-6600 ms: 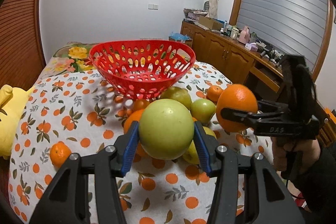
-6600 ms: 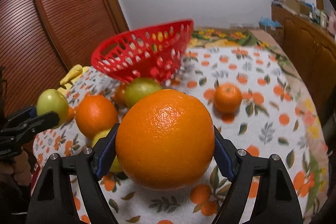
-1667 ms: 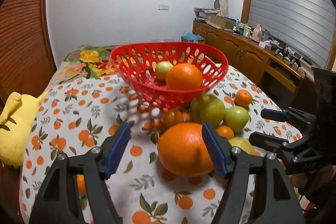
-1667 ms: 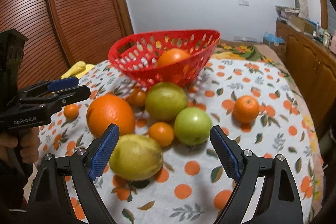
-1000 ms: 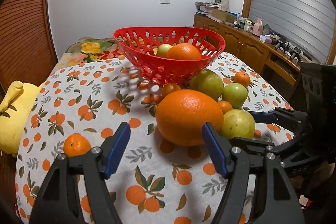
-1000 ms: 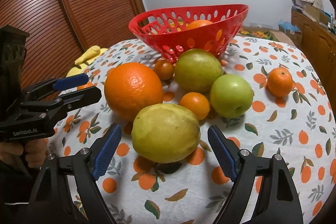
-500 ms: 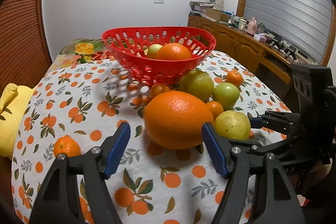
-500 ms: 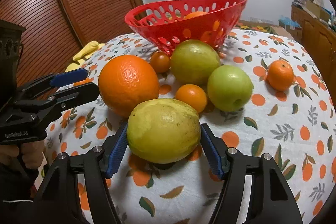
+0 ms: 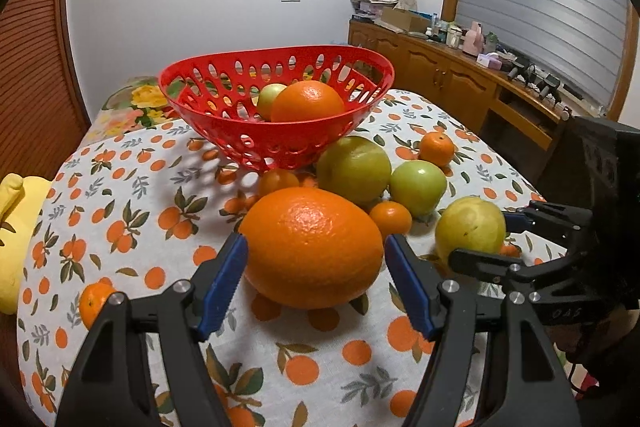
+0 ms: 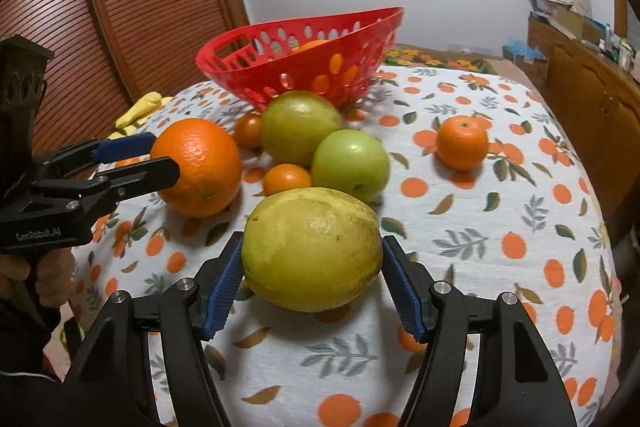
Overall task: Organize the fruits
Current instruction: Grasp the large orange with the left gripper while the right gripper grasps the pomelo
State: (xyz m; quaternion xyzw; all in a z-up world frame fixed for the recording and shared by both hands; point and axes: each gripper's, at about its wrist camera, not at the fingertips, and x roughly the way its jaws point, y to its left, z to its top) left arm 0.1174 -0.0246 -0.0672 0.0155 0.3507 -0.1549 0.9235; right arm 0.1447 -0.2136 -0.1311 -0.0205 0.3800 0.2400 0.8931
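My left gripper [image 9: 316, 271] is shut on a large orange [image 9: 312, 247], also visible in the right wrist view [image 10: 198, 167]. My right gripper [image 10: 312, 281] is shut on a yellow-green lemon-like fruit [image 10: 312, 249], which appears at the right of the left wrist view [image 9: 470, 229]. The red basket [image 9: 224, 123] stands at the back and holds an orange [image 9: 306, 103] and a green apple [image 9: 270, 99]. In front of it lie a large green fruit [image 9: 354, 169], a green apple [image 9: 418, 185] and small tangerines [image 9: 390, 217].
The round table has an orange-print cloth [image 9: 132, 207]. A tangerine [image 9: 437, 148] lies at the right, another [image 9: 96, 305] at the left front. A yellow soft toy [image 9: 16, 227] sits at the left edge. Wooden cabinets [image 9: 460, 83] stand at the right.
Both grippers dropped their first fruits in the basket, came back open, and have closed: the left on the large orange, the right on the yellow-green fruit.
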